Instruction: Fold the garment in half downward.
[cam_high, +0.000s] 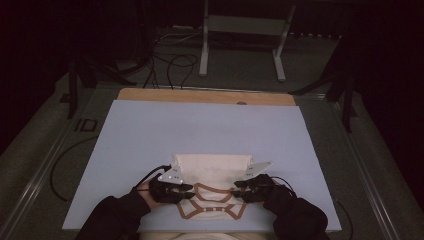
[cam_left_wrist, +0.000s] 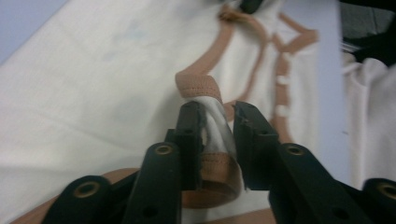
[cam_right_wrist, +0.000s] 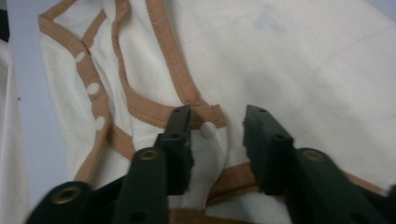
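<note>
A cream baby garment (cam_high: 212, 167) with brown trim lies at the near edge of the pale blue board (cam_high: 200, 125), its snap-fastened end toward me. My left gripper (cam_high: 189, 187) sits on its left side. In the left gripper view its jaws (cam_left_wrist: 217, 112) pinch a raised fold of cream cloth and brown trim (cam_left_wrist: 198, 86). My right gripper (cam_high: 236, 189) rests on the garment's right side. In the right gripper view its jaws (cam_right_wrist: 217, 116) stand apart over a flap with a white snap (cam_right_wrist: 208, 130), nothing pinched between them.
The board lies on a wooden tabletop (cam_high: 205, 96). Behind the table stands a metal frame (cam_high: 245, 30), with cables (cam_high: 170, 65) on the dark floor. More cream cloth (cam_left_wrist: 369, 107) hangs off the board's near edge.
</note>
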